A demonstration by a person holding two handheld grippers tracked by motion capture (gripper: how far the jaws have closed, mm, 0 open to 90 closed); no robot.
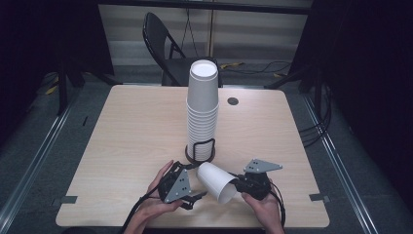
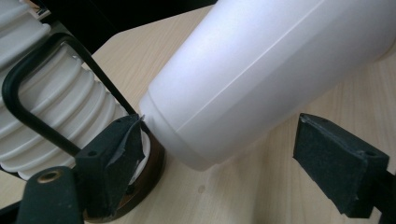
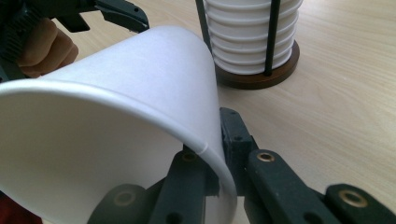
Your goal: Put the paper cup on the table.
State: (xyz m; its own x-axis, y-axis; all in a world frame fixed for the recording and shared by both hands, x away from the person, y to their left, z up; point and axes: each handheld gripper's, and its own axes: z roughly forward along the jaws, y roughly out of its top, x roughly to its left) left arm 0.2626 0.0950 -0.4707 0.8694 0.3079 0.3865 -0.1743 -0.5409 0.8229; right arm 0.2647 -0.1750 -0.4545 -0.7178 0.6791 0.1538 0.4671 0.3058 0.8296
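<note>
Pinching the rim wall of a white paper cup (image 1: 217,181), the right gripper (image 1: 242,185) holds it tilted over the bench (image 1: 122,146), base aimed toward the cup stack (image 1: 202,109); the left gripper (image 1: 195,197), jaws spread, sits just beside that base.

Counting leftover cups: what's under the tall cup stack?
The stack sits in a round brown holder with black wire uprights on the table. The holder's floor is covered.

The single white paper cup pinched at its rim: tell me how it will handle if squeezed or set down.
The single white paper cup is thin-walled, so a harder squeeze from the right gripper would probably buckle its rim. It looks very light. Laid on its side on the wooden table, it would likely roll in a curve, being tapered.
</note>
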